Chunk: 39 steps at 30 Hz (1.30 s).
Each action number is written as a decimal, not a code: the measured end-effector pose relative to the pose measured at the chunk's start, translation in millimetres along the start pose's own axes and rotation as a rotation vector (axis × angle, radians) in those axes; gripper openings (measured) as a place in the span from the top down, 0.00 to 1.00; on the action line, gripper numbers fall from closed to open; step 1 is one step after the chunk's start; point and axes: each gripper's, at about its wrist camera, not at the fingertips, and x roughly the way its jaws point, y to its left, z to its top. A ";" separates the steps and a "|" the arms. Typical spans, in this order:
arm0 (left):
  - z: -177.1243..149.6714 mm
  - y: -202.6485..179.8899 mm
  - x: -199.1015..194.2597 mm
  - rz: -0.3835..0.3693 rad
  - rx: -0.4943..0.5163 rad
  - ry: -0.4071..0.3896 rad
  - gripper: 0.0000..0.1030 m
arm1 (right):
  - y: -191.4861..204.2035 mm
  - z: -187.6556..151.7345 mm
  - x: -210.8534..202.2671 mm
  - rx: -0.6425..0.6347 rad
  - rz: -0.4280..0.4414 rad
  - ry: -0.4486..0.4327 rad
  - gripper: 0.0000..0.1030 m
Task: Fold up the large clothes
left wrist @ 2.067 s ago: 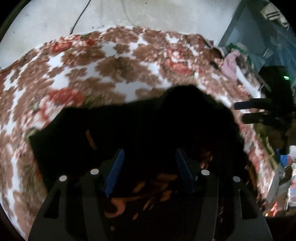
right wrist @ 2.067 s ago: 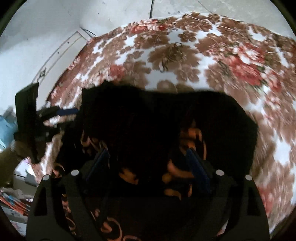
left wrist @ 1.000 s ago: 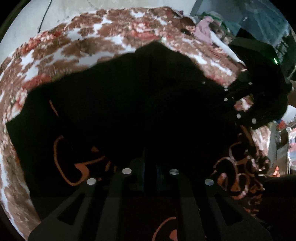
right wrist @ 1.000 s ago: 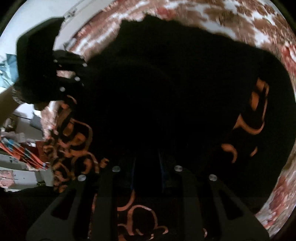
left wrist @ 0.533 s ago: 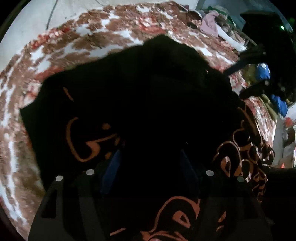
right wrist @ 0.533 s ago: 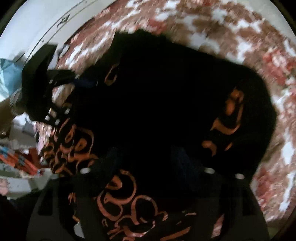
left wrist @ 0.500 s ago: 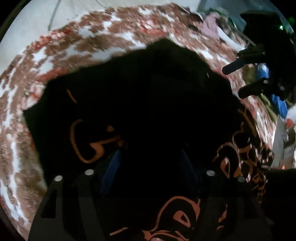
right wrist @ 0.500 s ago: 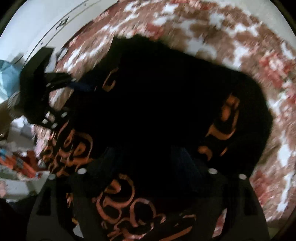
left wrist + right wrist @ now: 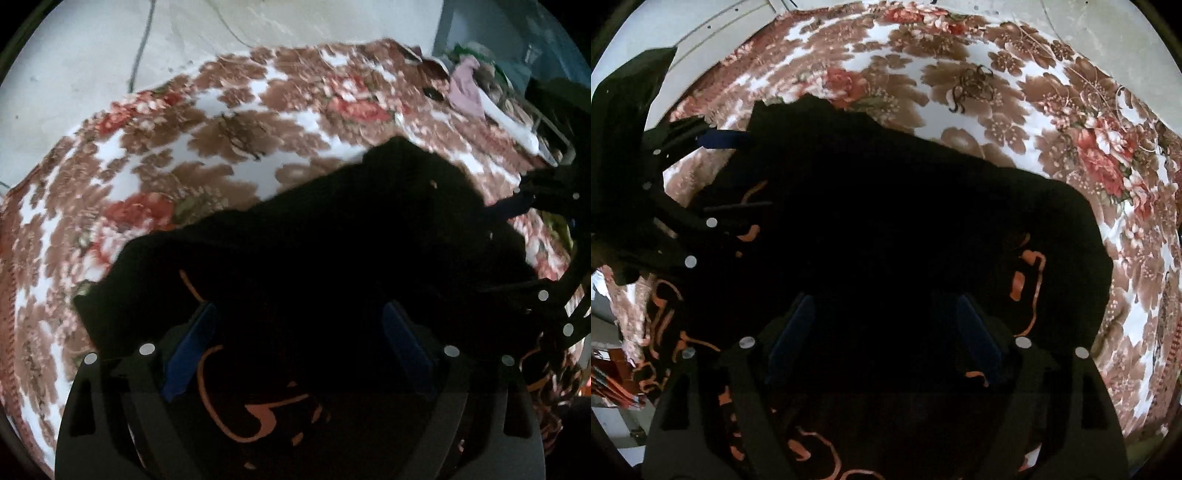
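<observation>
Now both tools agape over black garment [image 9: 332, 229]

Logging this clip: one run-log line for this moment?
left hand-held gripper: just opened, empty | right hand-held gripper: just opened, empty | black garment: on floral blanket

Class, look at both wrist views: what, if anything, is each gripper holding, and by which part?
Nothing is held. The left gripper and right gripper have just been opening; both stand open above the black garment on the floral bedspread.
</observation>
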 end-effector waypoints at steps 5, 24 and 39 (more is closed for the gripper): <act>-22.0 -5.6 42.3 -0.009 0.048 0.099 0.13 | -8.4 -20.3 43.4 -0.001 -0.032 0.060 0.20; -9.1 1.5 -15.5 0.035 0.028 -0.050 0.09 | 12.4 -31.3 -1.5 0.002 -0.052 -0.019 0.14; -37.0 16.6 66.6 0.034 -0.097 0.089 0.08 | 57.6 -78.3 59.2 -0.053 -0.092 0.063 0.14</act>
